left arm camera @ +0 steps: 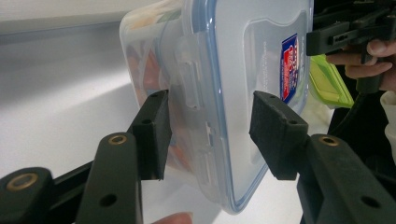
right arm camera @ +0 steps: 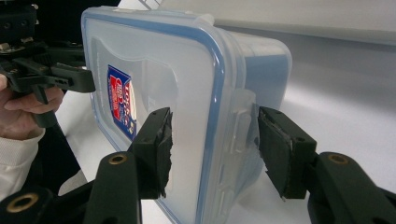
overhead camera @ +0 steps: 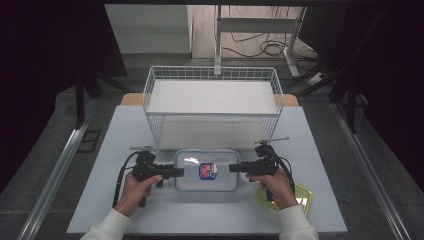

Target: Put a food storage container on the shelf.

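Black jaws of our left gripper straddle one short end of the box, one jaw below the side latch and one above the lid. A gap shows between each pad and the plastic, so we are not yet pressing; we cannot tell contact for sure. Our right gripper does the same at the opposite end, with one pad just over the lid edge and the other beside the latch flap, again with slim gaps. Neither gripper clamps the box that we can see. From the high view, the box sits on the white table, between our two grippers and just in front of the wire basket. Its clear lid has a blue rim and a red and blue label. A green lid lies under our right hand.
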`<state>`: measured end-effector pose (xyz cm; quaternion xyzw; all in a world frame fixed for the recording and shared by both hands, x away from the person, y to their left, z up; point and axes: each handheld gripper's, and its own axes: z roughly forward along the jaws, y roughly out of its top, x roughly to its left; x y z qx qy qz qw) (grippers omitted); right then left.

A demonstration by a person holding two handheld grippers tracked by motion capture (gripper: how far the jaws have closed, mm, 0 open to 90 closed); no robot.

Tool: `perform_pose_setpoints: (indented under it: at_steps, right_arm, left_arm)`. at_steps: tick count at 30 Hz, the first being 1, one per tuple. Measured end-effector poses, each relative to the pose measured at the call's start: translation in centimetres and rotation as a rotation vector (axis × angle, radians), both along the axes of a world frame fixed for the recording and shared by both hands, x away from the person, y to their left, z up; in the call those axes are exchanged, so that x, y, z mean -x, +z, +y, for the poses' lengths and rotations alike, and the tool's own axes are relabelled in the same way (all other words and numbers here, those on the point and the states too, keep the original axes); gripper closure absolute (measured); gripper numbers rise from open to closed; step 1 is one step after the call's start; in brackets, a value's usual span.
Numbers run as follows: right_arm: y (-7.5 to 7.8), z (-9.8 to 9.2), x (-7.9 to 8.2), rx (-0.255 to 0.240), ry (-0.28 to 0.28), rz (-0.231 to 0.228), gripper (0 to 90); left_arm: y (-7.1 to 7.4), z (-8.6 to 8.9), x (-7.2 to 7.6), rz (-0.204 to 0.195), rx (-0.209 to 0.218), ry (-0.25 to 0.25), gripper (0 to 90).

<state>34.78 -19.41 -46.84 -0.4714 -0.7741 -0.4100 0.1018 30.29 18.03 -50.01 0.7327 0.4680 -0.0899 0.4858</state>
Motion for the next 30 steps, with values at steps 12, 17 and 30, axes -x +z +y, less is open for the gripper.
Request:
perform_pose_setpoints:
  at_steps: [12, 17, 30]
  right_arm:
    - [1.5, -0.4, 1.0, -0.021, -0.01, -0.043, 46.3]
    - [2.7, -0.5, 1.7, -0.019, -0.014, -0.078, 46.2]
    - [6.5, -0.4, 2.8, 0.005, -0.018, -0.15, 46.2]
  left_arm:
    - [2.1, -0.2, 0.7, -0.059, 0.001, -0.002, 51.1]
    - [3.2, -0.4, 1.2, -0.087, -0.001, -0.008, 51.0]
    - [6.1, -0.3, 1.5, -0.139, 0.014, -0.016, 51.0]
